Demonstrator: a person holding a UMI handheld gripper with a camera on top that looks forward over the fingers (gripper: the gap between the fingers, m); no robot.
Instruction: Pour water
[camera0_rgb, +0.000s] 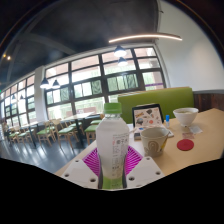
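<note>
Gripper view: The gripper (112, 168) is closed on a translucent plastic water bottle with a green cap and pale label (112, 140); both pink finger pads (93, 160) press its lower sides, holding it upright. Pouring appears not yet begun: the cap looks to be in place and the bottle is not tilted. The bottle's fill level cannot be determined. Ahead and to the right, on the light wooden table (205, 135), stands a white paper cup with printed pattern (154, 140); a white ceramic cup (185, 120) stands beyond it. Their contents are not visible.

hand-held gripper (112, 165), magenta pads (93, 160), pale fingers
</note>
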